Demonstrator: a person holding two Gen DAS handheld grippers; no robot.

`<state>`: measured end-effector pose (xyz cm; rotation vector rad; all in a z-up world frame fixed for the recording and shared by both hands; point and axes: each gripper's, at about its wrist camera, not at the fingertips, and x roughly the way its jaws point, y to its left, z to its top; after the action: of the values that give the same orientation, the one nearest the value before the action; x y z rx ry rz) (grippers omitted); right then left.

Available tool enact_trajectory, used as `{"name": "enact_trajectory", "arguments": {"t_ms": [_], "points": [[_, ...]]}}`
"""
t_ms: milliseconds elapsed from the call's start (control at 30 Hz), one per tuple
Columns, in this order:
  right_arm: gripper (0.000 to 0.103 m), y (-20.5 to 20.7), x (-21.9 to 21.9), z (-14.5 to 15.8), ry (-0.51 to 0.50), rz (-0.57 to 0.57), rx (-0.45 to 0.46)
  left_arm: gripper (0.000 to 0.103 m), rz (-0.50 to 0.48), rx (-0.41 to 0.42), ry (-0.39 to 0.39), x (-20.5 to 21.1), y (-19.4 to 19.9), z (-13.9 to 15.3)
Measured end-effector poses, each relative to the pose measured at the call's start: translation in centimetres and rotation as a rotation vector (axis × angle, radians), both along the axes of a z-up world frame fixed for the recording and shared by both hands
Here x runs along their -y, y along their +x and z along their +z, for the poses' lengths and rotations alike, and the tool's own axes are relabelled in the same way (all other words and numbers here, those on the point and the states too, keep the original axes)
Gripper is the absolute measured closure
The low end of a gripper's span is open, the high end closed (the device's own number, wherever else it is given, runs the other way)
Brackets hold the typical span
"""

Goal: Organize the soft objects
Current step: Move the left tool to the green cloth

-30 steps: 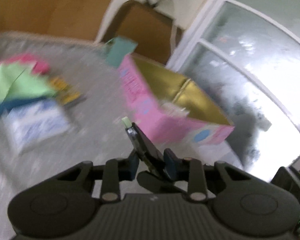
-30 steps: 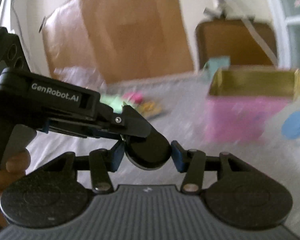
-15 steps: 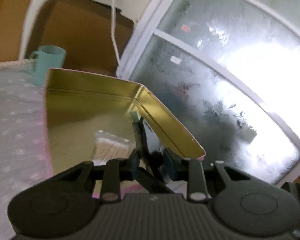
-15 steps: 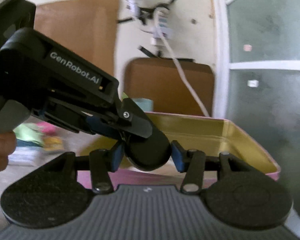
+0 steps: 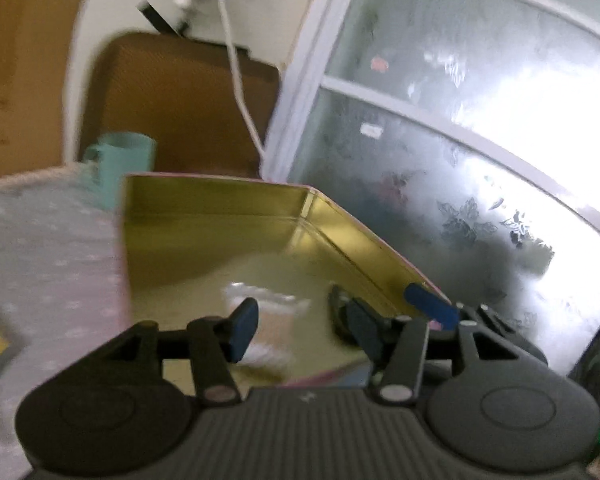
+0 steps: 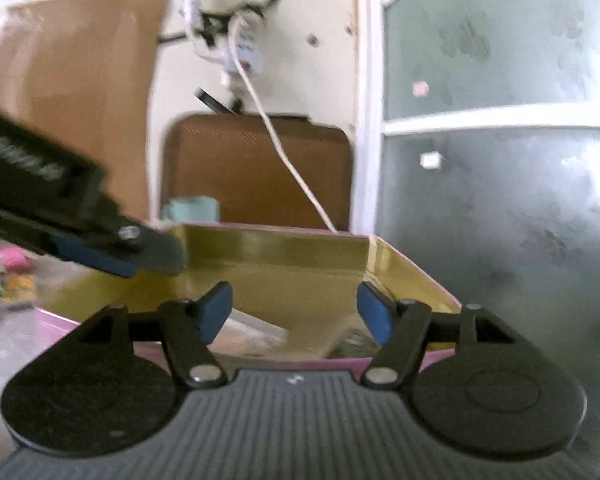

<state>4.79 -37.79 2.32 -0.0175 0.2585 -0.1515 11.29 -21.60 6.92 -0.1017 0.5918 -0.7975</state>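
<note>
Both views are motion-blurred, so fine detail is lost. The left hand-held gripper (image 5: 300, 322) hangs over the open pink tin box with a gold metal interior (image 5: 220, 216), its blue-padded jaws spread wide with nothing between them. On the tin floor beneath lies a pale, clear-wrapped soft packet (image 5: 266, 308); blur hides what it contains. The right hand-held gripper (image 6: 296, 310) is likewise spread wide and empty above the same box (image 6: 276, 248), where the packet (image 6: 248, 334) is partly cut off by the near wall. A second item at the box's right corner is too smeared to identify. The box rests on a grey spotted cloth surface (image 5: 48, 252). Behind it stand a teal mug (image 5: 120, 160), a brown ribbed panel (image 5: 180, 104), a white cable (image 5: 236, 80) and a frosted patterned window (image 5: 480, 140).
</note>
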Motion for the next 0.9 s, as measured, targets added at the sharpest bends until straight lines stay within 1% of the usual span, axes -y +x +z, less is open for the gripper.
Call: {"name": "enact_trajectory", "arguments": {"t_ms": [100, 133, 167, 200, 233, 300, 367, 400, 467, 500, 533, 567, 600, 667, 733, 767, 800, 833, 867, 900], "points": [[0.041, -1.0, -1.8, 0.8, 0.021, 0.056, 0.048, 0.052, 0.067, 0.031, 0.009, -5.5, -2.2, -0.4], [0.043, -1.3, -2.6, 1.1, 0.028, 0.086, 0.058, 0.052, 0.108, 0.045, 0.023, -7.9, -3.1, -0.8], [0.048, -1.5, -3.4, 1.5, 0.037, 0.121, 0.064, 0.052, 0.148, 0.057, 0.039, -9.7, -3.7, -1.1], [0.050, -1.6, -4.2, 1.8, 0.045, 0.161, 0.064, 0.052, 0.201, 0.070, 0.069, -11.9, -4.4, -1.7], [0.050, -1.7, -5.2, 2.1, 0.056, 0.216, 0.055, 0.052, 0.256, 0.075, 0.101, -14.0, -4.9, -2.3], [0.050, -1.5, -7.4, 2.5, 0.079, 0.336, 0.019, 0.052, 0.377, 0.039, 0.154, -18.5, -5.3, -3.9], [0.050, -0.5, -9.8, 2.8, 0.114, 0.471, -0.039, 0.052, 0.503, 0.002, 0.198, -22.4, -5.5, -5.3], [0.050, 0.3, -11.2, 3.0, 0.135, 0.529, -0.070, 0.052, 0.554, -0.005, 0.212, -23.9, -5.6, -5.9], [0.049, 2.6, -14.4, 3.1, 0.167, 0.626, -0.135, 0.052, 0.627, -0.013, 0.208, -26.7, -5.9, -6.6], [0.047, 3.8, -15.9, 3.2, 0.169, 0.655, -0.151, 0.052, 0.648, -0.014, 0.196, -27.4, -6.0, -6.7], [0.044, 5.0, -17.6, 3.3, 0.168, 0.683, -0.166, 0.052, 0.661, -0.020, 0.169, -28.0, -6.0, -6.8], [0.035, 6.1, -19.3, 3.3, 0.173, 0.703, -0.181, 0.052, 0.661, -0.031, 0.119, -28.8, -6.0, -6.9], [0.029, 7.1, -21.0, 3.2, 0.180, 0.715, -0.197, 0.052, 0.660, -0.031, 0.099, -29.0, -6.0, -6.9], [0.027, 9.5, -24.0, 2.9, 0.191, 0.722, -0.227, 0.052, 0.655, -0.024, 0.104, -28.8, -5.6, -7.0], [0.027, 11.4, -26.5, 2.4, 0.190, 0.725, -0.265, 0.052, 0.636, 0.000, 0.117, -28.6, -6.0, -7.0], [0.031, 12.3, -27.7, 2.0, 0.174, 0.723, -0.288, 0.052, 0.629, 0.017, 0.126, -28.5, -6.4, -7.0], [0.041, 12.7, -28.5, 1.6, 0.143, 0.712, -0.302, 0.052, 0.623, 0.030, 0.130, -28.5, -6.2, -7.1], [0.059, 13.2, -29.4, 1.1, 0.096, 0.696, -0.318, 0.051, 0.618, 0.046, 0.131, -28.4, -6.4, -7.1], [0.098, 13.1, -29.7, 0.8, 0.078, 0.694, -0.317, 0.050, 0.615, 0.059, 0.131, -28.4, -6.8, -7.1], [0.097, 12.9, -29.5, 0.9, 0.081, 0.693, -0.301, 0.049, 0.615, 0.069, 0.131, -28.3, -7.0, -7.1]]}}
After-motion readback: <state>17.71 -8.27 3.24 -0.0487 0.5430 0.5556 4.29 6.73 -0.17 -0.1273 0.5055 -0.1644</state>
